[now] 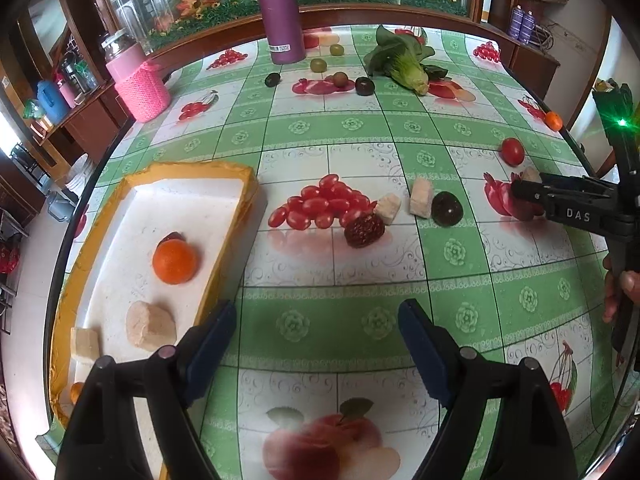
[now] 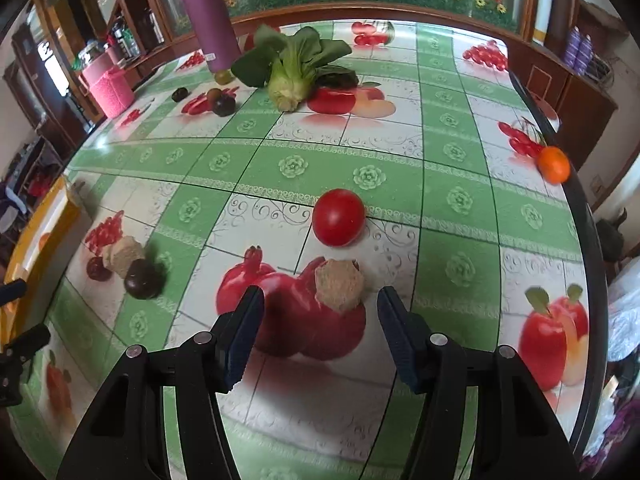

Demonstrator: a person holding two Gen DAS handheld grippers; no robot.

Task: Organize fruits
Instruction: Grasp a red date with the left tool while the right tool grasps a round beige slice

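Jaws spread, the right gripper point(image 2: 320, 332) lines up on a tan chunk point(image 2: 339, 285) (possibly peeled fruit) while the left gripper point(image 1: 316, 344), likewise agape and empty, waits beside the tray point(image 1: 224, 256).

Orange mandarin point(image 1: 174, 261) rests mid-left inside the yellow-rimmed tray point(image 1: 100, 216); red tomato point(image 2: 338, 217) lies centre frame (right wrist view); dark plum point(image 1: 447, 209) sits right of centre.

Left gripper point(image 1: 316, 334) held low and level, jaws spread wide and empty; right gripper point(image 2: 320, 312) likewise gaping with nothing between its blue pads point(image 2: 394, 334), angled down toward the surface.
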